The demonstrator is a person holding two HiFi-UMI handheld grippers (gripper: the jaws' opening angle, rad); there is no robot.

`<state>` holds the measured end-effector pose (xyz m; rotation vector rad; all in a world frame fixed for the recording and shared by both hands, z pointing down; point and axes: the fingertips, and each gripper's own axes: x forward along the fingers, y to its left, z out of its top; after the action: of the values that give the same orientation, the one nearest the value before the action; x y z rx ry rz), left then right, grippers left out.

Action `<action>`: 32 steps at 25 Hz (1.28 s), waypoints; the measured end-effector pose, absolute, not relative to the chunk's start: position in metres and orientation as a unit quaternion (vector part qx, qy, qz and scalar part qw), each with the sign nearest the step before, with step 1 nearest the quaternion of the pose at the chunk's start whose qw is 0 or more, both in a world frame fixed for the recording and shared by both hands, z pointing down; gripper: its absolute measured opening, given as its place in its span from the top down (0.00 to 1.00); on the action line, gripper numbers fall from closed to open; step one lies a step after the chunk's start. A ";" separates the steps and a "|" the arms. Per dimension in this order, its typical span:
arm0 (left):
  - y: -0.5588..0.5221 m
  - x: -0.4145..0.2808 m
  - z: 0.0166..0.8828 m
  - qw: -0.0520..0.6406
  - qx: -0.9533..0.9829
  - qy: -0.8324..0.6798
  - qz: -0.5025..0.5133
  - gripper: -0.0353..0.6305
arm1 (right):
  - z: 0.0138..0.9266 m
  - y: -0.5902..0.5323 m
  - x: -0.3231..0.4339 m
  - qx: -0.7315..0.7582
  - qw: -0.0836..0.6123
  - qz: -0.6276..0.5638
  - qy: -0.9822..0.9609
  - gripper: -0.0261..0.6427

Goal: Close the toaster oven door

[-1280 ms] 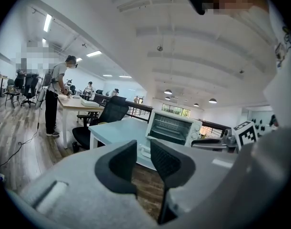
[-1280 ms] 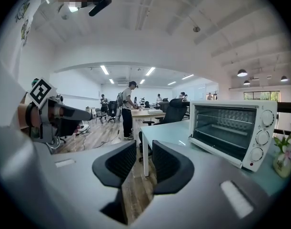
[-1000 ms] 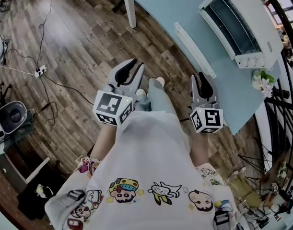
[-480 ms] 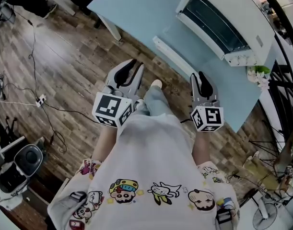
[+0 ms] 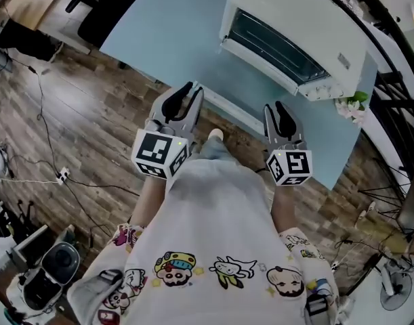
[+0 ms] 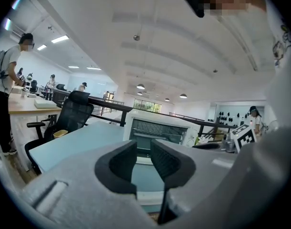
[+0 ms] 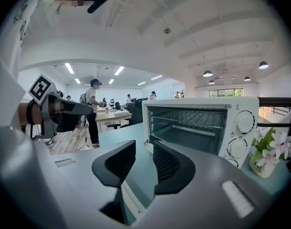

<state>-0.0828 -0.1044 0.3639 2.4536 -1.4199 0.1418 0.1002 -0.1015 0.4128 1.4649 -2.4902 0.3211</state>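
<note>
A white toaster oven (image 5: 295, 39) stands on the pale blue table (image 5: 173, 32), its dark mouth facing me. Its glass door lies open and flat, and the white door handle (image 5: 234, 112) runs near the table's front edge. My left gripper (image 5: 187, 92) hangs at that edge, left of the handle, open and empty. My right gripper (image 5: 280, 110) is just short of the handle's right end; its jaws have just been opening, with nothing between them. The left gripper view shows the oven (image 6: 157, 130) beyond the jaws. In the right gripper view the oven (image 7: 202, 123) is close, with the door (image 7: 135, 199) below my right gripper (image 7: 144, 163).
A small vase of white flowers (image 5: 352, 107) stands right of the oven, near a black railing (image 5: 389, 80). A black office chair (image 6: 71, 118) sits at the table's far left. Cables and gear lie on the wooden floor (image 5: 57, 147) to my left.
The table and oven have drawn much closer in the head view. Both grippers now reach the table's front edge, where before they hung over bare floor.
</note>
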 end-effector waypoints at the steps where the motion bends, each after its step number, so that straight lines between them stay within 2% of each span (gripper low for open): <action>1: -0.109 -0.079 0.362 0.149 0.857 -0.491 0.050 0.82 | 0.412 -0.104 0.104 0.504 0.116 0.109 -0.849 0.79; 16: -0.163 -0.021 0.354 0.135 0.912 -0.381 0.065 0.82 | 0.392 -0.116 0.146 0.596 0.089 0.108 -0.791 0.79; 32: -0.169 -0.013 0.363 0.133 0.957 -0.239 0.096 0.82 | 0.398 -0.075 0.150 0.714 0.084 0.132 -0.682 0.79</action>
<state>-0.0128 -0.1688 0.3628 2.7752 -0.6936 0.2781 0.1495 -0.0746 0.3982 2.1301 -2.0358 0.3930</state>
